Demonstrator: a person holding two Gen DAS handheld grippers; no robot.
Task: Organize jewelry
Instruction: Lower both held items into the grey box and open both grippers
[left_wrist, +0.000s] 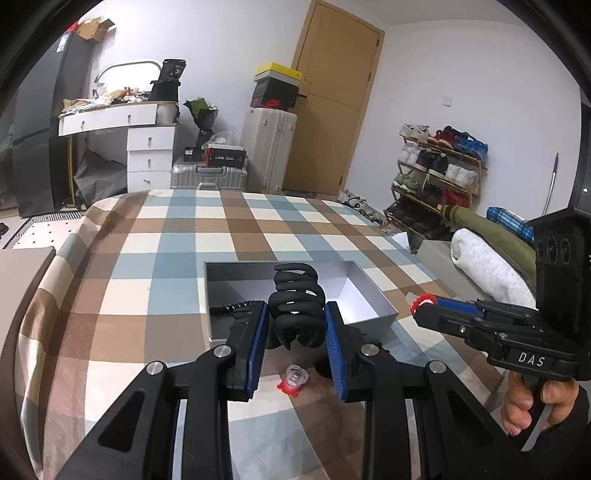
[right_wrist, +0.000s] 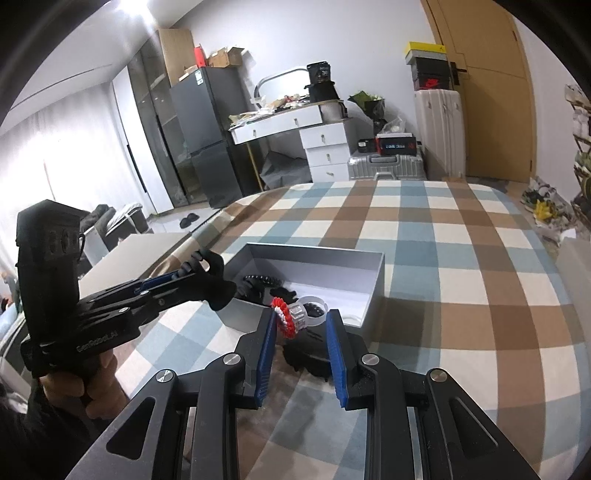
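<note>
Box (right_wrist: 373, 280) already holds a few dark pieces. Left gripper (left_wrist: 297, 321) clamps the black claw clip (left_wrist: 295, 306), right gripper (right_wrist: 301, 321) pinches the red-white ring (right_wrist: 291, 315) — both near the box, not dropped. One ring (left_wrist: 293, 380) left on the bedspread (left_wrist: 147, 258).

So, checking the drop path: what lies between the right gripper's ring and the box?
Right wrist view: only air; the ring hangs directly over the box rim's near edge.

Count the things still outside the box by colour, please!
Red-and-clear: 2, the flower ring in the right gripper and a second ring on the bed.
Black: 2, the claw clip in the left gripper and a black piece on the bed.
Total: 4
</note>
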